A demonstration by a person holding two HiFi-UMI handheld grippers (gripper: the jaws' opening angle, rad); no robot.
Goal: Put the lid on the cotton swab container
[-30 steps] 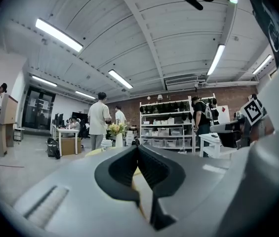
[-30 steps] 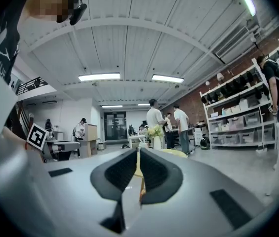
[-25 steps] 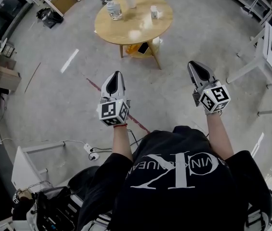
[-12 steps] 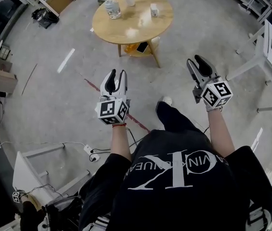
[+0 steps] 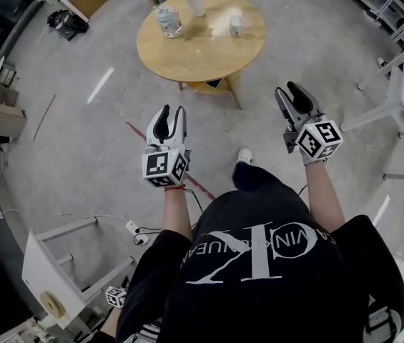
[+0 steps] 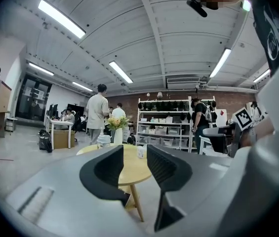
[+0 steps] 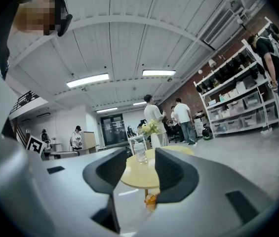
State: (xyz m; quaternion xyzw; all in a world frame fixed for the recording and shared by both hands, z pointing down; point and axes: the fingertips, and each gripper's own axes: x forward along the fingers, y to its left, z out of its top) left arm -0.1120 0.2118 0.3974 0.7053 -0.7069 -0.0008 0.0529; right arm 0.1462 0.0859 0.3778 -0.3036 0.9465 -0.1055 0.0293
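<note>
In what is judged the approach, the empty left gripper [image 5: 171, 113] is held part-open and the empty right gripper [image 5: 288, 90] is seen with jaws opening, well apart from the tabletop [image 5: 187, 45] bearing the presumed cotton swab container [image 5: 235, 26]; the lid must next be found.

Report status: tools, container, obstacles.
Left tool open, empty; right tool opening, empty. Small white container far ahead on round light-wood table, untouched. Clear bottle and white flower vase share the table.

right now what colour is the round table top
The table top is light yellowish wood; the head view shows it best.
</note>
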